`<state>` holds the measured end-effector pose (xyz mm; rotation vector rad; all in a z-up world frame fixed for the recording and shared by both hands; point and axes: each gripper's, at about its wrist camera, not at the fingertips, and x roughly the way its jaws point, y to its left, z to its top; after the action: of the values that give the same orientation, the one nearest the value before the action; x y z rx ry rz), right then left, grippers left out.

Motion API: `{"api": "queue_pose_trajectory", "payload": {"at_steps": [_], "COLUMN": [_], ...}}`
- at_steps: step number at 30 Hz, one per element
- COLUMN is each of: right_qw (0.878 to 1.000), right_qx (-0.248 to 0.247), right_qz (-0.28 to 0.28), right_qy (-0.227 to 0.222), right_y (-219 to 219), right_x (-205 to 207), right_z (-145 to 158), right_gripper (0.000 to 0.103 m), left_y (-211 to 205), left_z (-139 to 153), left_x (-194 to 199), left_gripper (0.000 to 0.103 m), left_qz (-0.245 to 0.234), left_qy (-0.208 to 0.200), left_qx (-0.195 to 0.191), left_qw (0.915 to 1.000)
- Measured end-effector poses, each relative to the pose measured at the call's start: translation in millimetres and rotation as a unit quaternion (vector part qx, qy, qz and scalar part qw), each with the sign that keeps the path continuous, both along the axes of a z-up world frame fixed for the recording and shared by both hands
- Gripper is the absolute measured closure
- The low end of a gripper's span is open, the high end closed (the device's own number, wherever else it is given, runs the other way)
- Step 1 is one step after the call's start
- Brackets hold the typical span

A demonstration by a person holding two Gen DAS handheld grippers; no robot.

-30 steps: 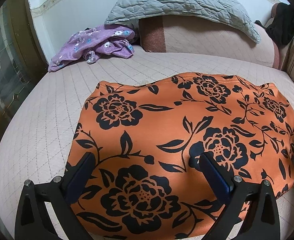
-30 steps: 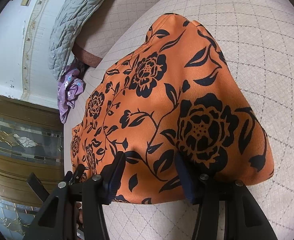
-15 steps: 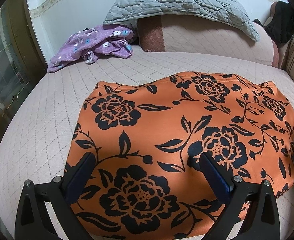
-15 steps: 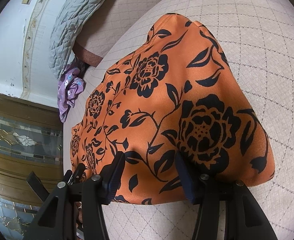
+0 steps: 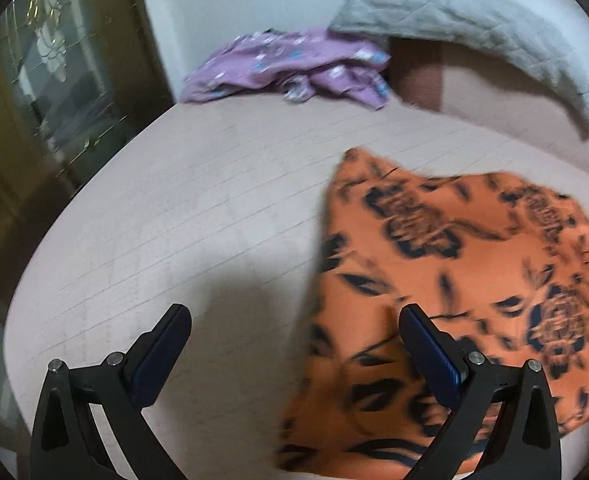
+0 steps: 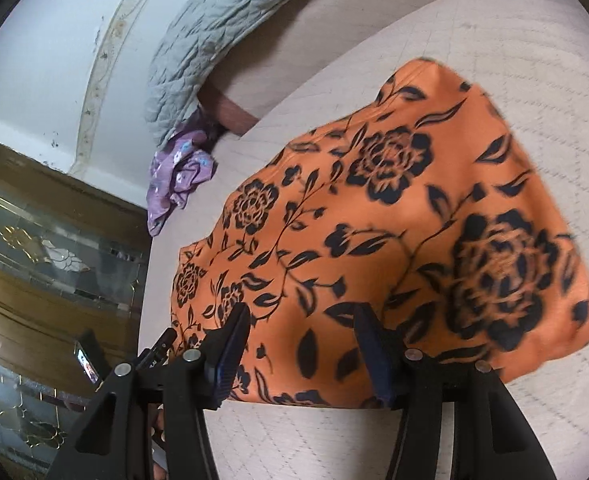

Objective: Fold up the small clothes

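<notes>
Quilted bed carries an orange flowered cloth — left gripper gapes wide at its edge; right gripper spread over its near hem, gripping nothing.

- A bed covered in a pale pinkish quilted spread with a diamond stitch fills the middle of both frames.
- A white wall runs across the top of the left wrist view; in the right wrist view a decorative border strip crosses it at upper left.
- A padded headboard, pink with a brown panel, sits at upper right, with a grey quilted blanket draped over its top.
- A crumpled purple floral cloth lies on the bed against the wall, just left of the headboard.
- A dark wooden door with patterned glass panels stands at the left edge.
</notes>
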<state>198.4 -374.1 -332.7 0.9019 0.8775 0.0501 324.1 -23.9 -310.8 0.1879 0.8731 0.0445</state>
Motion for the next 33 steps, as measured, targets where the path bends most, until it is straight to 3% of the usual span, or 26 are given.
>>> {"api": "queue_pose_trajectory", "payload": {"at_steps": [2, 4, 9, 13, 18, 22, 26, 28, 33], "right_qw": [0.999, 0.997, 0.999, 1.0, 0.998, 0.997, 0.997, 0.997, 0.997], "right_qx": [-0.014, -0.029, -0.016, -0.027, -0.002, -0.009, -0.013, -0.007, 0.018], "right_qz": [0.009, 0.01, -0.01, 0.007, 0.055, 0.074, 0.073, 0.073, 0.075], "right_qy": [0.037, 0.067, 0.042, 0.007, -0.014, 0.015, 0.012, -0.012, -0.01], "right_y": [8.5, 14.1, 11.5, 23.3, 58.5, 80.7, 81.0, 77.9, 80.3], "right_x": [8.5, 15.1, 22.3, 47.9, 96.3, 124.4, 131.0, 140.7, 194.2], "right_z": [-10.6, -21.6, -10.4, 2.0, -3.1, -26.1, -15.4, -5.1, -9.5], "right_gripper": [0.045, 0.046, 0.045, 0.045, 0.045, 0.045, 0.044, 0.044, 0.044], "left_y": [2.6, 7.9, 6.6, 1.8, -0.7, 2.2, 2.8, 1.5, -3.3], "left_z": [-13.0, -14.7, -3.4, 7.0, -10.1, -12.3, -10.9, -8.4, -11.2], "left_x": [5.3, 6.0, 2.8, -1.3, 6.4, 8.2, 9.4, 7.0, 8.7], "left_gripper": [0.0, 0.0, 0.0, 0.0, 0.0, 0.0, 0.0, 0.0, 0.0], "left_qz": [0.005, 0.006, 0.002, -0.009, -0.016, -0.021, -0.015, -0.012, -0.012], "left_qy": [0.027, 0.03, 0.018, -0.001, 0.031, 0.034, 0.033, 0.029, 0.032], "left_qx": [0.018, -0.002, -0.005, -0.017, 0.002, -0.006, -0.012, -0.02, -0.02], "left_qw": [0.9994, 0.9995, 0.9998, 0.9998, 0.9994, 0.9992, 0.9993, 0.9993, 0.9992]}}
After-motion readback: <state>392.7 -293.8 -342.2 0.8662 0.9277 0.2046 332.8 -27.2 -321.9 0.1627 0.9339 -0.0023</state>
